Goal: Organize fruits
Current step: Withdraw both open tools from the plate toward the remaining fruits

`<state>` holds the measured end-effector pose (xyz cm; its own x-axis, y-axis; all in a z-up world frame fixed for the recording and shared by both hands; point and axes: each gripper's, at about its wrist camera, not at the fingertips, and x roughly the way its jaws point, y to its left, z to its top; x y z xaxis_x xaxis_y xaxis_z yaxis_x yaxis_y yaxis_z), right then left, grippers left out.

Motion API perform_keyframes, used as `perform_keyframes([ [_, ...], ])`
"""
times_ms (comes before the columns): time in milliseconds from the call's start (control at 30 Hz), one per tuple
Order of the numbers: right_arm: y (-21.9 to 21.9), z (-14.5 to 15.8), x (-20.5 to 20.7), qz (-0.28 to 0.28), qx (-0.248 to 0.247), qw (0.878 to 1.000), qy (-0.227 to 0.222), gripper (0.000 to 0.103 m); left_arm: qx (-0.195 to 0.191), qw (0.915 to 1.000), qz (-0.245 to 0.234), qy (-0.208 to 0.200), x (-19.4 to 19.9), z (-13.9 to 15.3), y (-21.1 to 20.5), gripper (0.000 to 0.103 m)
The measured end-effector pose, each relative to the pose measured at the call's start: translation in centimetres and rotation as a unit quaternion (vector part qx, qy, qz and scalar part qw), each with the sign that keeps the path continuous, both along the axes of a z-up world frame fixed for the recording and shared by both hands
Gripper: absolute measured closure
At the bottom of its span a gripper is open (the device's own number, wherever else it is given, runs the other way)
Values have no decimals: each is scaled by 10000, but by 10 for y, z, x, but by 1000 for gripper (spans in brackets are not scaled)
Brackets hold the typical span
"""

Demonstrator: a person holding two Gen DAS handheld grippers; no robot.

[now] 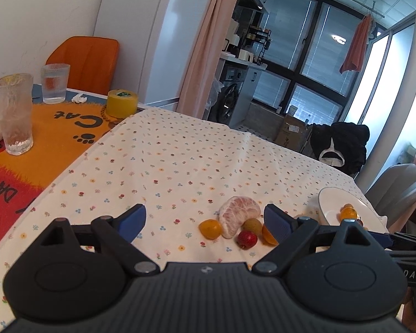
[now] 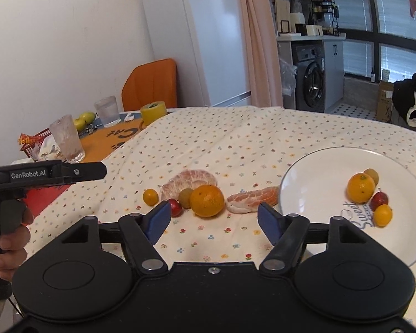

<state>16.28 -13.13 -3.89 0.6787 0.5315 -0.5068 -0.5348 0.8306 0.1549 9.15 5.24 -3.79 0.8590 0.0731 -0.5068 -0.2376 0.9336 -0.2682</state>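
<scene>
Blue-padded, both my left gripper (image 1: 205,219) and right gripper (image 2: 212,217) gape wide, empty, over the orange (image 2: 207,200) beside the white plate (image 2: 313,183).

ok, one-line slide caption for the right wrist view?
Open right tongs face an orange on the cloth; four small fruits sit on the plate.

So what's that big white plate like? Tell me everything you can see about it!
The plate is round, white and glossy, probably ceramic, with a thin dark rim line and cursive "Sweet" lettering printed inside. It lies flat on the flowery tablecloth, on the right side. Four small fruits sit clustered on it: an orange, a brownish round fruit behind it, a red one and a little yellow-orange one. A peeled citrus segment lies on the cloth at its left edge.
</scene>
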Motion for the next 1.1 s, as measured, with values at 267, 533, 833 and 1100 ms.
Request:
perform_keyframes([
  [267,10,-10,10,90,-82,9998,150,44,-13,9999,-94,58,9,-10,1,19],
  [533,6,-21,18,51,-71,9994,339,53,37,9990,-438,92,25,-14,-14,29],
  [833,-3,-28,24,-57,11,9989,458,55,123,9966,-777,242,48,-23,-36,35],
  [1100,-4,-36,32,-119,-33,9987,497,57,127,9937,-1060,352,68,-31,-53,46],
])
